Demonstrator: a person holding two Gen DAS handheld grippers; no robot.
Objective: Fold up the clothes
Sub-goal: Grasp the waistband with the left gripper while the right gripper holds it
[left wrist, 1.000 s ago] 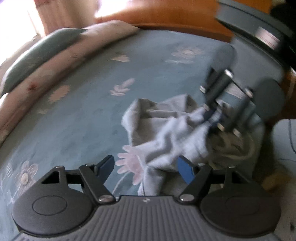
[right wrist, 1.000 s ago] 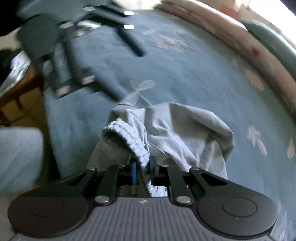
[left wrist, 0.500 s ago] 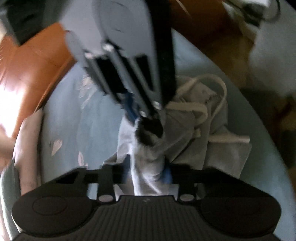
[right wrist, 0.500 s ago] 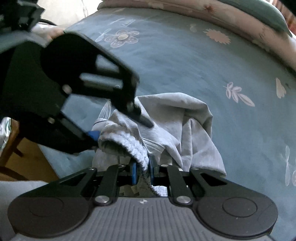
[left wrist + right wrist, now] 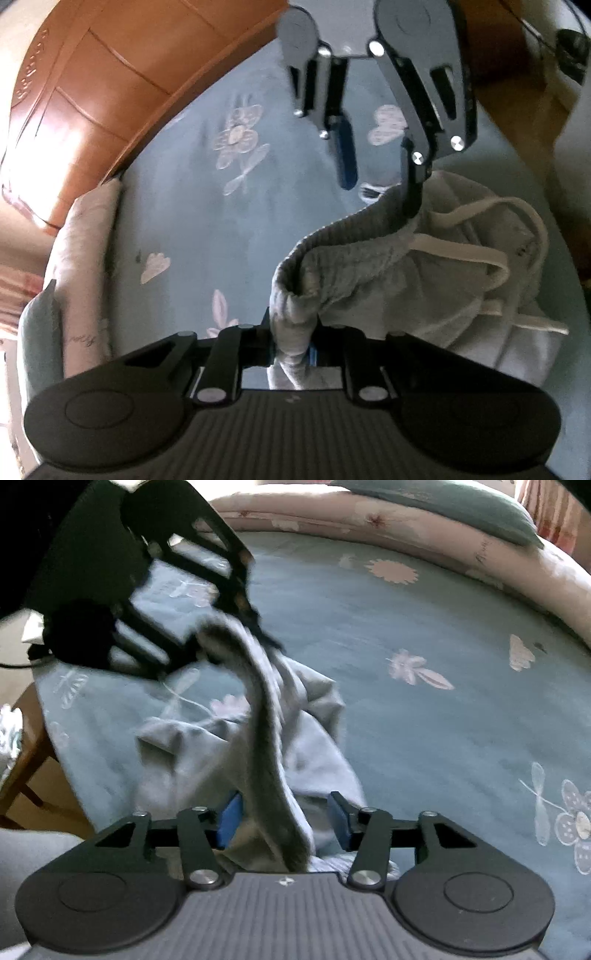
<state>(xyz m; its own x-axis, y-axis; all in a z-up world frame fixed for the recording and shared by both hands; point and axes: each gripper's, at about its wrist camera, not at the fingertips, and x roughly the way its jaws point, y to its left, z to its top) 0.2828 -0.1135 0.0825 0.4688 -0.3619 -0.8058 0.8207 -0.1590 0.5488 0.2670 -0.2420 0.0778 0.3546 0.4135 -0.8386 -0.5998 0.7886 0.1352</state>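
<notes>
A crumpled grey garment with a ribbed waistband and a white drawstring lies on the blue flowered bedcover. My left gripper is closing, and its pads pinch one end of the waistband. My right gripper hangs over the far end of the band; one finger touches it. In the right wrist view the waistband runs as a lifted strip between the blue pads of my right gripper, whose jaws are opening and do not press on it. The strip ends in my left gripper.
A wooden headboard curves along the far side of the bed. A pale flowered bolster and a green pillow lie along one edge. A wooden stool stands beside the bed's near corner.
My left gripper went from open to shut on the waistband and rolled. My right gripper let go of the band and spread its fingers. The band now stretches between the two grippers.
</notes>
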